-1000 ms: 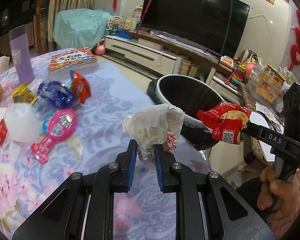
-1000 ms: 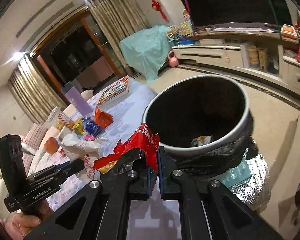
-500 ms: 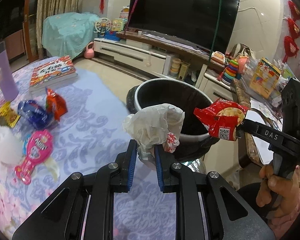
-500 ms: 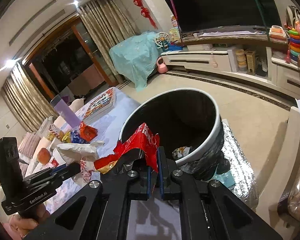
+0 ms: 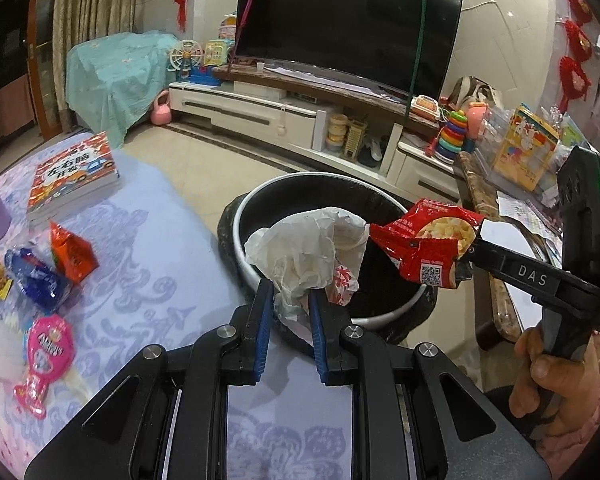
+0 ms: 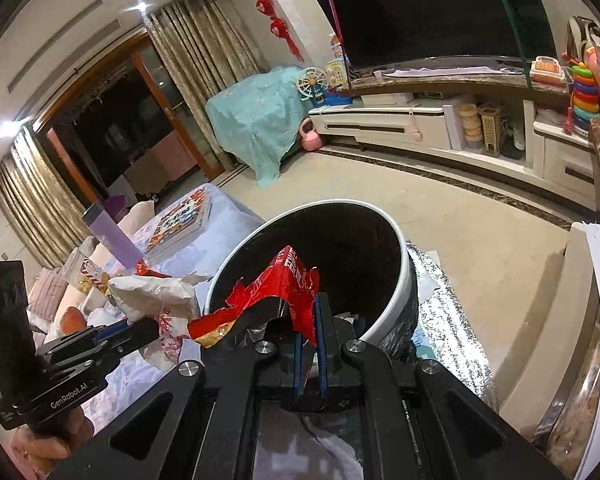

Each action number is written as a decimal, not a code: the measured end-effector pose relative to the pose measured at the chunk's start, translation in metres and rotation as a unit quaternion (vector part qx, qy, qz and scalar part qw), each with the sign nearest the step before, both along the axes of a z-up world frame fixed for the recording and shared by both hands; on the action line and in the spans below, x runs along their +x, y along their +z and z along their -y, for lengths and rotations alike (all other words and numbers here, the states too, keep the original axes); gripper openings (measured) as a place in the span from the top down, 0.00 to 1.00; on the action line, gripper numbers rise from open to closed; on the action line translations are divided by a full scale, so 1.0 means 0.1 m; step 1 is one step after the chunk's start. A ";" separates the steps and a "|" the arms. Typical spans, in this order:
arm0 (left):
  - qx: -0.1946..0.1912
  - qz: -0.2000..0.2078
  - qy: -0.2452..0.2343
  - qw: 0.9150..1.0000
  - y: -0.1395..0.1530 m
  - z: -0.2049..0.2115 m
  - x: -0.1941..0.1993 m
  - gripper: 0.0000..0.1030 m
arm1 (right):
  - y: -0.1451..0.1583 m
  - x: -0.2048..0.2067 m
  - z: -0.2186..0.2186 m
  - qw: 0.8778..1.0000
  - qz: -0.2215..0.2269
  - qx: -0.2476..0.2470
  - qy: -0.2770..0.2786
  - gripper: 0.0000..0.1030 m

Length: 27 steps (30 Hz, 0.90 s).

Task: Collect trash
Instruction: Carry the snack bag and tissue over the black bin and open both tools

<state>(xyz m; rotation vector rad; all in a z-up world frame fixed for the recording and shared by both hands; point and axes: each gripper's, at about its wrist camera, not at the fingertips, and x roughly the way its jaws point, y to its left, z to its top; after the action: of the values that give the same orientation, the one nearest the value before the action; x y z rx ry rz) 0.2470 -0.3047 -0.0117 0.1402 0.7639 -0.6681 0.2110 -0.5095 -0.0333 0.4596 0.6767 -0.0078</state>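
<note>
Over the edge of a table draped in a lilac patterned cloth [image 5: 148, 248], we hold two pieces of rubbish at the mouth of a bin. Nearest the lens, our left gripper [image 5: 289, 300] has its blue-padded jaws drawn close on a crumpled white paper wrapper [image 5: 300, 252], which bulges up between them. Beside it, our right gripper [image 6: 309, 320] is pinched almost fully closed on a torn red snack packet [image 6: 288, 280]; from the left wrist view that packet [image 5: 424, 248] hangs level with the wrapper, and a hand [image 5: 548, 372] grips the handle behind it. Both pieces are poised above the white-rimmed round bin with a black liner [image 5: 300, 192], which stands just off the table's edge; a scrap or two lies at its bottom. Left on the cloth are an orange packet [image 5: 74, 254], a blue packet [image 5: 38, 280], a pink toy package [image 5: 46, 352] and a picture book [image 5: 74, 178]. Beyond, a white media unit [image 5: 260, 116] carries a dark television [image 5: 348, 24].
</note>
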 end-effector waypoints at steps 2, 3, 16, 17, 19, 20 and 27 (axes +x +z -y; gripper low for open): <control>0.001 -0.003 -0.001 1.000 -0.01 0.04 0.04 0.84 | -0.01 0.04 0.02 1.000 -0.004 -0.003 0.000 0.94; 0.002 -0.004 -0.002 1.000 -0.01 0.06 0.07 0.84 | -0.01 0.06 0.02 1.000 -0.006 -0.005 0.001 0.94; 0.018 -0.013 -0.011 1.000 -0.08 0.26 0.22 0.83 | -0.02 0.30 0.11 0.999 -0.033 -0.033 0.004 0.93; 0.019 -0.015 -0.010 1.000 -0.09 0.27 0.23 0.82 | -0.02 0.29 0.09 0.999 -0.034 -0.034 0.003 0.92; 0.021 -0.018 -0.011 1.000 -0.10 0.28 0.25 0.81 | -0.02 0.30 0.11 0.999 -0.036 -0.036 0.002 0.90; 0.023 -0.019 -0.012 0.999 -0.11 0.29 0.26 0.79 | -0.02 0.31 0.12 0.999 -0.037 -0.037 0.001 0.90; 0.032 -0.015 -0.014 0.999 -0.11 0.34 0.24 0.57 | -0.03 0.39 0.12 0.998 -0.051 -0.043 0.006 0.85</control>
<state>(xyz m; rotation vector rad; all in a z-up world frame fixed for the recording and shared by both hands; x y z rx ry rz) 0.2707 -0.3382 -0.0224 0.2004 0.8137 -0.6736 0.2501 -0.5214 -0.0366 0.3745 0.7758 -0.0493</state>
